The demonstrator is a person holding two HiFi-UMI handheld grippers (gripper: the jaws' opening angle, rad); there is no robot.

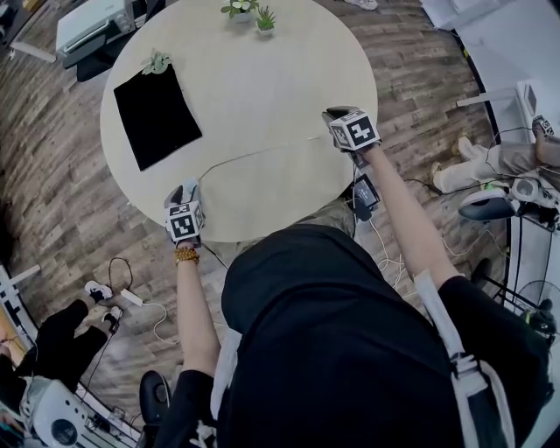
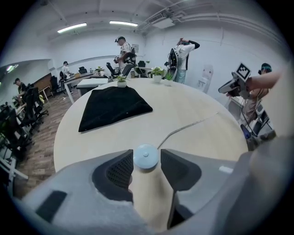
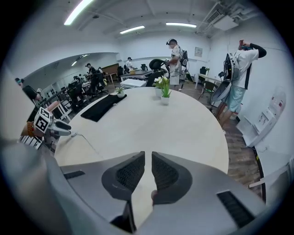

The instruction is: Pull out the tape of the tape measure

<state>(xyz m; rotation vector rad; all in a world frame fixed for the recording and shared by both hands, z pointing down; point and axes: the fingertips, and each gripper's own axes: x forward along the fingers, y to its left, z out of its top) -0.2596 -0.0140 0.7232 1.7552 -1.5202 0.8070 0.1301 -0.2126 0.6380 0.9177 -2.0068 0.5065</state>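
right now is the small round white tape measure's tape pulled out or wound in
Pulled out: the thin pale tape runs from the round case across the table.

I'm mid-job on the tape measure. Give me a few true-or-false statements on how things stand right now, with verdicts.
1. The round white tape measure sits between the left claw's tips. True.
2. The tape is fully wound in. False: a length lies drawn out across the table.
3. The right claw's jaws stand wide apart. False: they are nearly together, with nothing between them.
4. The black cloth lies apart from the tape measure. True.
5. Small potted plants stand near the table's far edge. True.
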